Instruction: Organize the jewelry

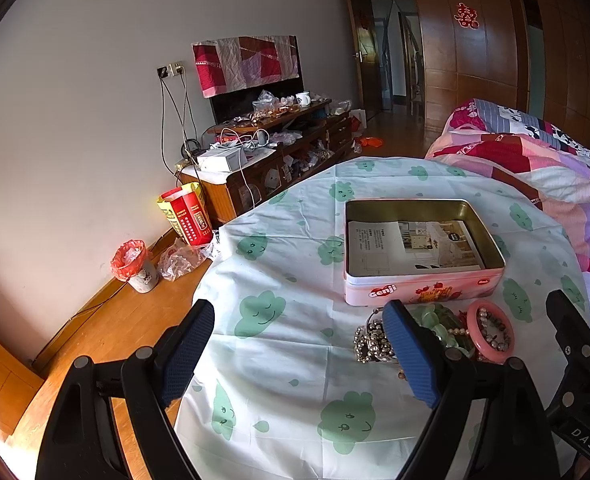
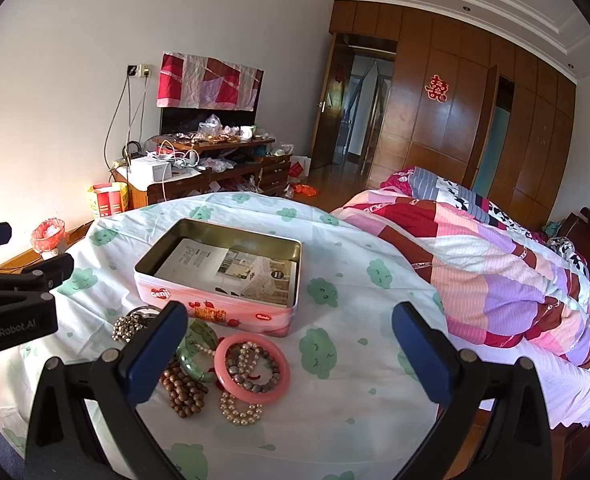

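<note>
The left hand-held gripper [image 1: 301, 354] was spread wide and grasped nothing; its fingers hung over the cloth-covered surface [image 1: 279, 264], its right finger [image 1: 409, 354] in front of the jewelry pile. The right hand-held gripper [image 2: 291, 354] was likewise released, jaws far apart, empty, raised above the surface and aimed toward the tin [image 2: 223, 276], with its left finger [image 2: 155, 354] covering part of the pile.

The jewelry lay in a heap on the surface just in front of the tin's near wall: a pink bangle [image 2: 253, 368] lying flat with a grey bead bracelet [image 2: 255, 380] inside it, a green bangle [image 2: 199, 354], a brown wooden bead bracelet [image 2: 185, 394], a pearl bracelet [image 2: 241, 412] nearest the camera, and a metal bead strand [image 2: 129, 326] at the left.

The rectangular tin stood open with a printed leaflet [image 2: 231, 276] flat inside it; in the left view its long axis ran left to right.
</note>
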